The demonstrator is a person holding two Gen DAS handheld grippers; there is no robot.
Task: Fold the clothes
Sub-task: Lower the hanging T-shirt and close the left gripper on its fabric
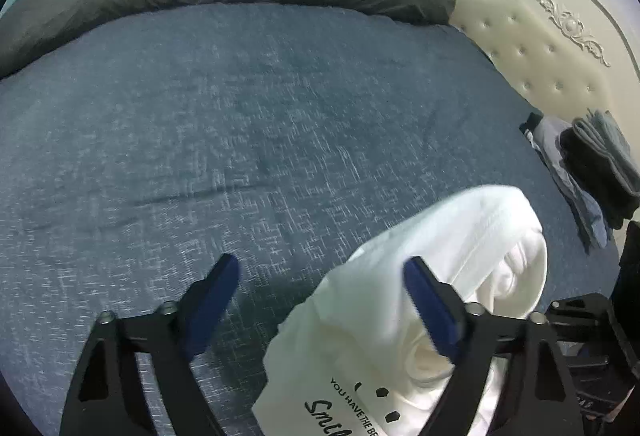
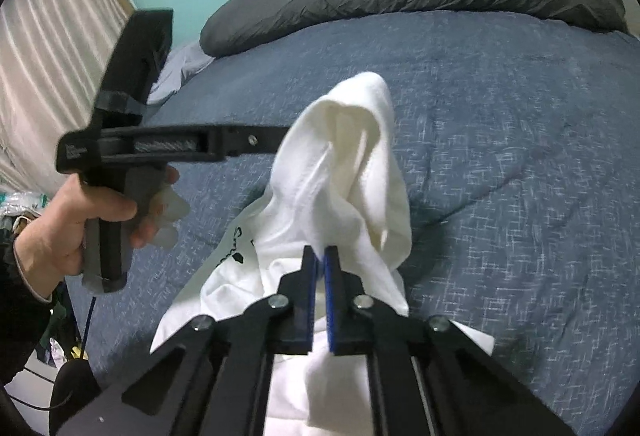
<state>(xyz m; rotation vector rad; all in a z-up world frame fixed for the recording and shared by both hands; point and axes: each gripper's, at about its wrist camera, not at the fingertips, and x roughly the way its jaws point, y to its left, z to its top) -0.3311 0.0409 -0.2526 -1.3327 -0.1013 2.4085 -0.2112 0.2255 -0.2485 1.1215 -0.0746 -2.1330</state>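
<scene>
White shirt (image 2: 344, 171): pinched in closed right gripper (image 2: 319, 260), bunched toward frame centre; left gripper (image 1: 320, 276) wide open, empty, shirt lower right.

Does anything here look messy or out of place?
Only the white T-shirt: it hangs bunched and crumpled from the shut right gripper above the blue bedspread, not flat. The left gripper is open, holding nothing.

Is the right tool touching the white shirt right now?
Touching. The right wrist view shows the right tool shut on a bunched fold of the white shirt, lifting it off the blue bedspread.
</scene>
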